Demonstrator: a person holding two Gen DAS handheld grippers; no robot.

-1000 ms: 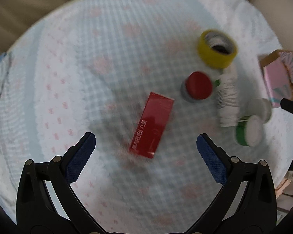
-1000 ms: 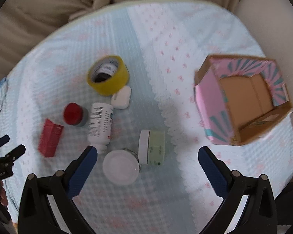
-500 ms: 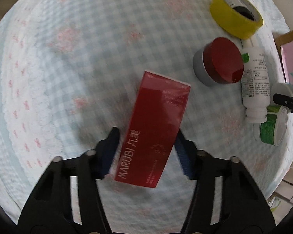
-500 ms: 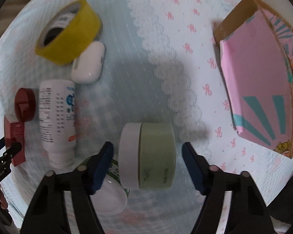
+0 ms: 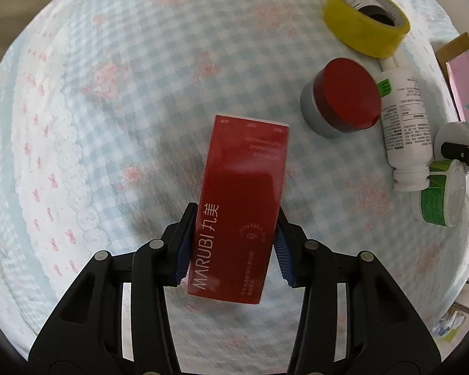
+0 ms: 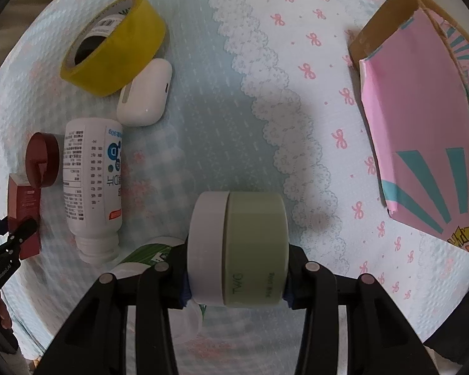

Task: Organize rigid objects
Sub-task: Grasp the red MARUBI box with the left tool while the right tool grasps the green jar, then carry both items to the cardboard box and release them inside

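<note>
At the bottom centre of the left wrist view, my left gripper [image 5: 233, 247] has just closed its jaws on the near half of a red box [image 5: 242, 209] lying on the checked cloth [image 5: 125, 93]; the blue pads [image 5: 184, 250] press both long sides. Right of the box, toward the upper right, stands a red-lidded jar [image 5: 340, 97], with a white bottle [image 5: 405, 125] lying just beyond it and a yellow tape roll [image 5: 364, 18] at the top right. A green-labelled tub [image 5: 441, 193] lies on its side at the right edge.

At the bottom centre of the right wrist view, my right gripper [image 6: 236, 284] has likewise just closed, clamping a pale green jar [image 6: 237, 250] with a white lid, on its side, end to end. Left of it lies the same white bottle; above that, a white earbud case [image 6: 145, 93] touches the tape roll. At the far right sits a pink cardboard box [image 6: 422, 125], well apart.
</note>
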